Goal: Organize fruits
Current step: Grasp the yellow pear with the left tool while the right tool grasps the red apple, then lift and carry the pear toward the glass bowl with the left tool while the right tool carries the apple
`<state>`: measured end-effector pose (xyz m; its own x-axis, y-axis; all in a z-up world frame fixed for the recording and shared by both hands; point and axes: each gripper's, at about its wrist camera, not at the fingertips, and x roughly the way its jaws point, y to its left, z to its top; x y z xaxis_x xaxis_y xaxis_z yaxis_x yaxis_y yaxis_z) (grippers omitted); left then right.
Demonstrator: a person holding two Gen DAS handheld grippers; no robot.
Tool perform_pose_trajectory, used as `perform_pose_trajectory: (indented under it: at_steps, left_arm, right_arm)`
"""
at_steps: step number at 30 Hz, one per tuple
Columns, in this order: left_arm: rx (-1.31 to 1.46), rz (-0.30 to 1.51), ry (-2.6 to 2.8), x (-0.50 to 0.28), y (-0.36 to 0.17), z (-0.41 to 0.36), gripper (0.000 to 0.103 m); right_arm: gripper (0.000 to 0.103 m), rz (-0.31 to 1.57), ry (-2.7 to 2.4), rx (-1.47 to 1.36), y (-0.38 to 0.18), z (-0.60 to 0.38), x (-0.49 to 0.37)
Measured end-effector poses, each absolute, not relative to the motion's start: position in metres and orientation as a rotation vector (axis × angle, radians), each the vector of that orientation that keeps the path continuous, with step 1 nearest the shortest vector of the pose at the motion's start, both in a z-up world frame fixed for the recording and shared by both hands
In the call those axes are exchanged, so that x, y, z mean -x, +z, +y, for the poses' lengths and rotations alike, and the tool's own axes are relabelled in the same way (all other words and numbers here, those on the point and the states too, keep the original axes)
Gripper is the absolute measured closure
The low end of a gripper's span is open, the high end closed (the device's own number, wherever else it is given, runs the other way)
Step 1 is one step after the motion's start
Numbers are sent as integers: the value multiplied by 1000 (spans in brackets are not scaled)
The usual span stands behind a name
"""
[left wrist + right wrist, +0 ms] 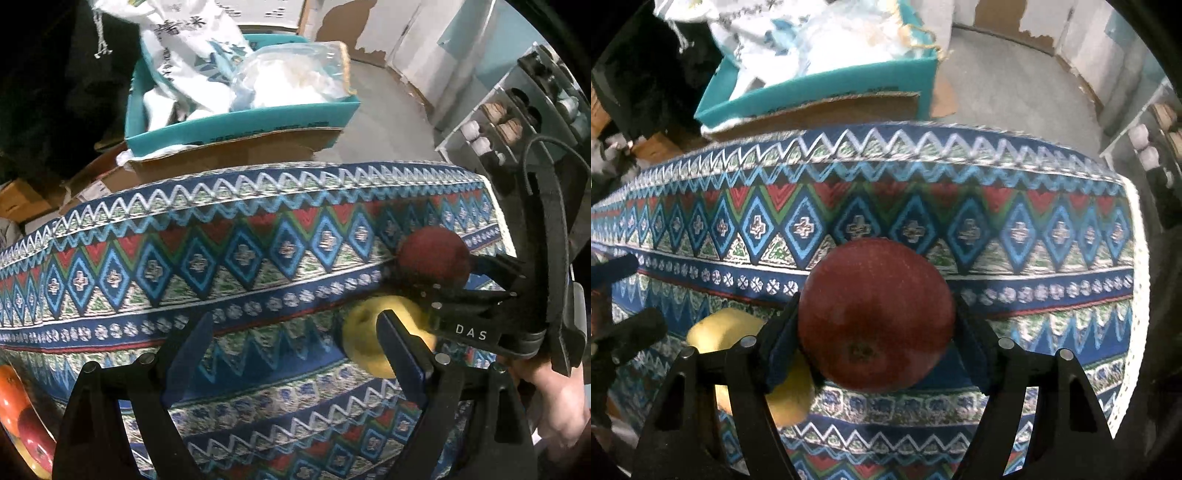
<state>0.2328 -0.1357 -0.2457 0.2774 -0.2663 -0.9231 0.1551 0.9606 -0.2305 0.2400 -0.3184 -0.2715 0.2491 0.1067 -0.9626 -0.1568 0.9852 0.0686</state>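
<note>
Woven zigzag cloth (1015,229); right hand-held gripper (877,332) clamps round red apple (875,314), left (295,354) apart.

Woven patterned tablecloth (1015,229), matt and coarse, under the fingers; red apple (875,314) between matt black plastic fingers (783,332), smooth, faintly dull; yellow fruit (716,328) beside them, smooth, waxy.

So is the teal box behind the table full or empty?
Full: the teal box holds a white printed bag and a clear plastic bag, piled above its rim.
</note>
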Motion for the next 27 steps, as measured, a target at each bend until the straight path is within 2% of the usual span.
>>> perform_pose_trajectory:
  at_steps: [12,27]
  left_arm:
    - [184,1303,-306,-221,-263,-185,12]
    - [244,1333,-276,-220,-296,-218,12]
  right_arm:
    - [27,1249,100,-49,-238,-383,-207]
    - [27,1239,91,-82,-237,-398,-192]
